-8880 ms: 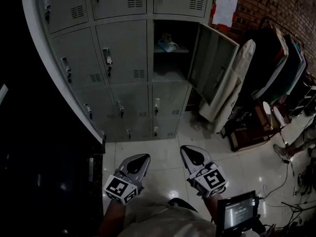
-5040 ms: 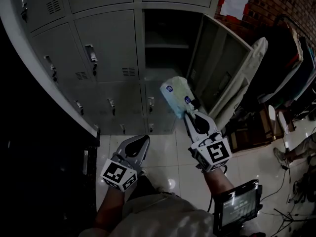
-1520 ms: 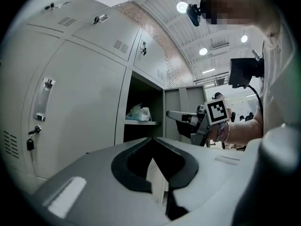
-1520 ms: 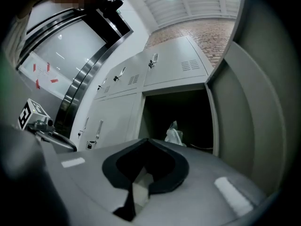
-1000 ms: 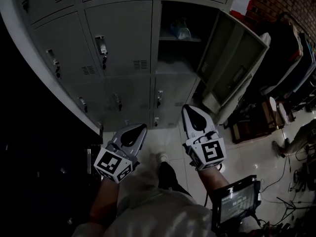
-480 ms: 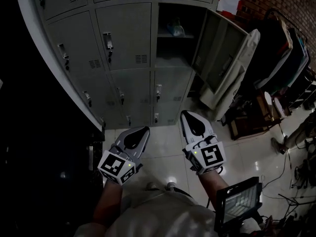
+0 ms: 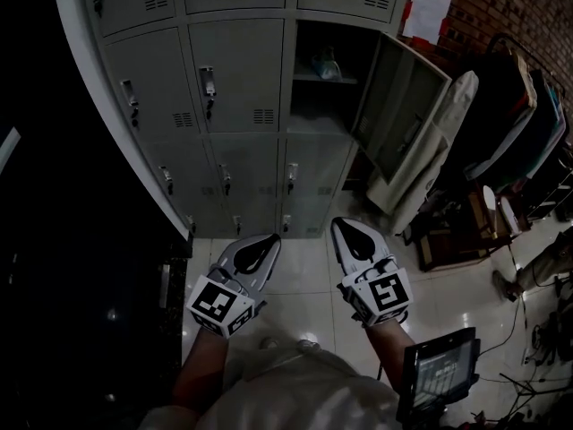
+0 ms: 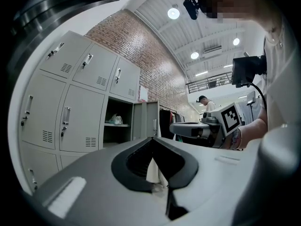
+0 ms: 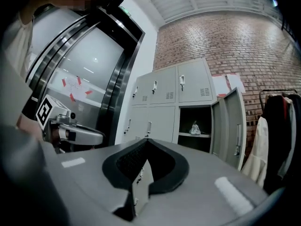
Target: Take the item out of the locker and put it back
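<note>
The item (image 7: 324, 64), a pale crumpled bag, lies on the shelf inside the open grey locker (image 7: 309, 119), whose door (image 7: 401, 115) swings out to the right. It also shows small in the left gripper view as the bag (image 8: 116, 120) and in the right gripper view as the bag (image 9: 194, 127). My left gripper (image 7: 266, 238) and right gripper (image 7: 341, 223) hang low over the white floor tiles, well short of the lockers. Both are shut with nothing between the jaws. From the left gripper view I see the right gripper (image 8: 197, 131) beside me.
A white ironing board (image 7: 439, 141) leans next to the open door. A clothes rack (image 7: 519, 106) with dark garments stands at the right. A small screen (image 7: 439, 379) hangs at the person's waist. A dark wall (image 7: 54, 267) borders the left. A person (image 8: 205, 102) stands far off.
The view has pulled back slightly from the lockers and both grippers sit a little lower. Five seconds ago the right gripper held the bag outside; now it lies on the shelf.
</note>
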`<state>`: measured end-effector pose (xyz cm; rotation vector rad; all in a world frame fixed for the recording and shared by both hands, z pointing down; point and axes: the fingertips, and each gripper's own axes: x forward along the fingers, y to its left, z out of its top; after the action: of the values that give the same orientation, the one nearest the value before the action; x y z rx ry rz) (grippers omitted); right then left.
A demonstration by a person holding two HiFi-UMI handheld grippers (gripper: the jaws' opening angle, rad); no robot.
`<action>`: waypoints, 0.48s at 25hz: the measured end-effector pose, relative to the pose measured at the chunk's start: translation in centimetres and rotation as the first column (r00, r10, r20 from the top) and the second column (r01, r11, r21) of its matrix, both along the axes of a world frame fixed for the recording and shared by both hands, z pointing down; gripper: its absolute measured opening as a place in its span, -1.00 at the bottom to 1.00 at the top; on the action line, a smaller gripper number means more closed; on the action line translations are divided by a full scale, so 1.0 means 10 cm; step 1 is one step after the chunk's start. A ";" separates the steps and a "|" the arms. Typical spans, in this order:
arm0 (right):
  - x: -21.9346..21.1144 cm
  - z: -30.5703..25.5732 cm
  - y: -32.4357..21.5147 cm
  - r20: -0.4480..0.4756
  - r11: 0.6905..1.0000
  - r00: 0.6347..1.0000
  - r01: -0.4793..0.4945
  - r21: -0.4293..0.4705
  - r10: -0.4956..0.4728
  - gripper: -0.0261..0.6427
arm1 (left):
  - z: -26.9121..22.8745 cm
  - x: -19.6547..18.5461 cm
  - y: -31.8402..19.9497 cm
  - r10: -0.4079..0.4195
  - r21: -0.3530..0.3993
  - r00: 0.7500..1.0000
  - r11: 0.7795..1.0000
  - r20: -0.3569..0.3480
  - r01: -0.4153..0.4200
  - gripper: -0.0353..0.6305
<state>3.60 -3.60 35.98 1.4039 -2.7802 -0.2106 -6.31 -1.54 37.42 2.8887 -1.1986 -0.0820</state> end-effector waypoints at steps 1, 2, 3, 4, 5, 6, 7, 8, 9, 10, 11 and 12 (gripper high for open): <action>0.01 -0.01 0.00 -0.002 1.000 1.000 0.006 0.000 -0.006 -0.92 | -0.01 0.02 0.00 -0.004 0.000 1.000 1.000 0.001 0.004 -0.89; 0.01 -0.01 0.01 -0.006 1.000 1.000 0.012 0.000 -0.012 -0.92 | -0.01 0.03 0.00 -0.008 -0.001 1.000 1.000 0.001 0.008 -0.89; 0.02 -0.01 0.00 -0.011 1.000 1.000 0.017 0.000 -0.017 -0.92 | -0.03 0.05 -0.01 -0.012 0.000 1.000 1.000 -0.001 0.012 -0.89; 0.03 -0.01 0.00 -0.015 1.000 1.000 0.022 0.001 -0.022 -0.92 | -0.04 0.06 -0.01 -0.015 0.001 1.000 1.000 -0.001 0.015 -0.89; 0.04 -0.01 0.00 -0.017 1.000 1.000 0.025 0.003 -0.025 -0.92 | -0.04 0.08 -0.02 -0.017 0.003 1.000 1.000 0.000 0.017 -0.89; 0.05 -0.02 0.00 -0.016 1.000 1.000 0.027 0.004 -0.027 -0.92 | -0.05 0.10 -0.02 -0.019 0.005 1.000 1.000 0.004 0.019 -0.89; 0.06 -0.02 -0.01 -0.014 1.000 1.000 0.029 0.005 -0.029 -0.92 | -0.05 0.11 -0.03 -0.020 0.006 1.000 1.000 0.006 0.020 -0.89; 0.07 -0.02 -0.02 -0.012 1.000 0.999 0.030 0.005 -0.030 -0.92 | -0.05 0.13 -0.04 -0.021 0.007 1.000 1.000 0.007 0.021 -0.89; 0.09 -0.03 -0.03 -0.012 1.000 0.999 0.031 0.005 -0.031 -0.92 | -0.05 0.15 -0.05 -0.021 0.008 1.000 1.000 0.007 0.021 -0.89; 0.10 -0.03 -0.04 -0.011 0.999 0.999 0.033 0.004 -0.032 -0.92 | -0.05 0.16 -0.06 -0.021 0.009 1.000 1.000 0.007 0.021 -0.89; 0.11 -0.03 -0.05 -0.012 0.999 0.999 0.034 0.006 -0.034 -0.92 | -0.05 0.18 -0.08 -0.021 0.011 1.000 1.000 0.005 0.021 -0.89; 0.12 -0.03 -0.06 -0.014 0.999 0.999 0.036 0.008 -0.036 -0.92 | -0.06 0.19 -0.09 -0.021 0.013 1.000 1.000 0.003 0.021 -0.89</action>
<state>4.78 -4.21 35.71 1.3503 -2.7981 -0.2323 -4.45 -2.43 36.82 2.8883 -1.2338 -0.0860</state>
